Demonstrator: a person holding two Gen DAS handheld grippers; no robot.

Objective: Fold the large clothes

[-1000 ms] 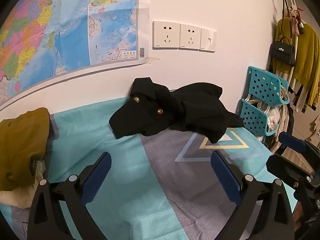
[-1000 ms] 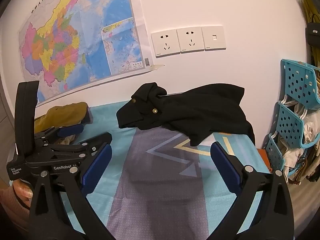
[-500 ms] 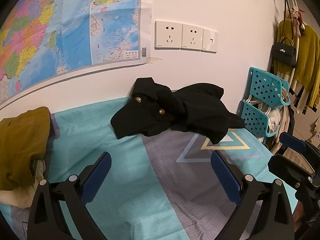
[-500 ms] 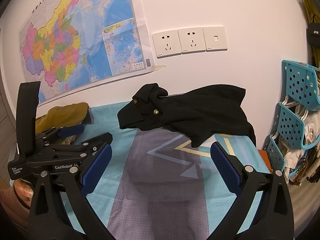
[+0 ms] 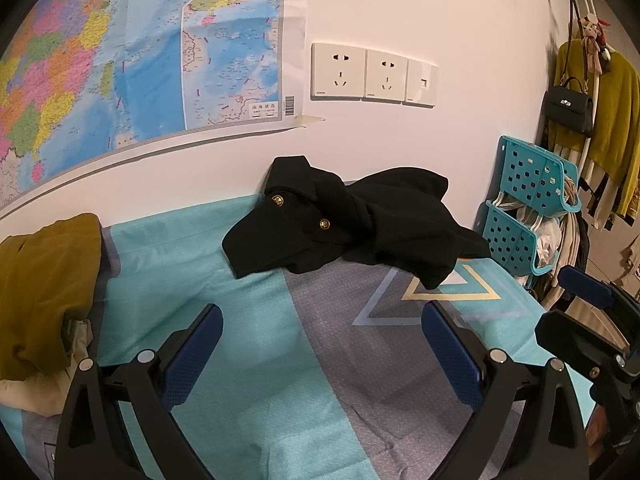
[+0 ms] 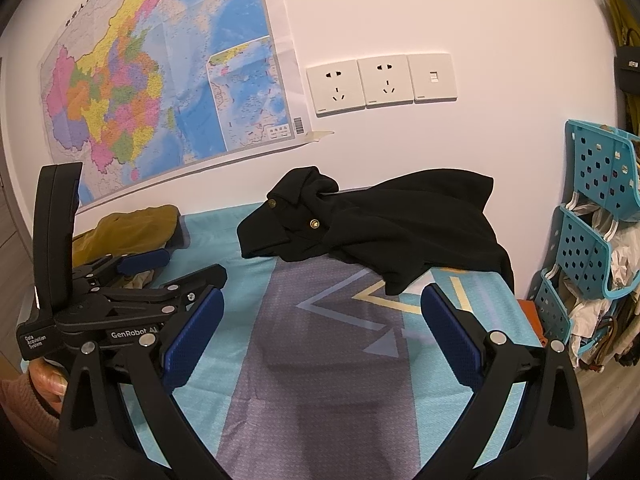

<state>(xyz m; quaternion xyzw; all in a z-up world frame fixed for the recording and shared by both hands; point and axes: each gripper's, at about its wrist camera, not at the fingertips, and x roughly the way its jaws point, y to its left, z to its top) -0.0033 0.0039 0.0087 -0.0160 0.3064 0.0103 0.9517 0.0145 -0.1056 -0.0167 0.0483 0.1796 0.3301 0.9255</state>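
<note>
Black jacket (image 5: 352,224) lies crumpled on the far part of the bed (image 5: 256,320), up against the white wall (image 5: 460,140), directly below the wall sockets (image 5: 372,74). Two gold buttons (image 5: 323,223) show on its folded front panel; one dark fold trails off the jacket toward the bed's right edge. Bedcover under it is teal with a grey band and a yellow-edged triangle pattern.

Left gripper (image 5: 320,344): jaws spread wide, nothing between them, hovering over the bedcover nearer the camera than the jacket, not touching it. Right gripper (image 6: 320,336): jaws likewise spread, empty, short of the jacket.

Left of the jacket, an olive-brown garment (image 5: 44,288) sits heaped at the bed's edge. Above and left of the jacket, a coloured map (image 6: 160,80) hangs on the wall. Right of the jacket, a teal perforated rack (image 5: 528,208) stands beside the bed, holding pale items.
</note>
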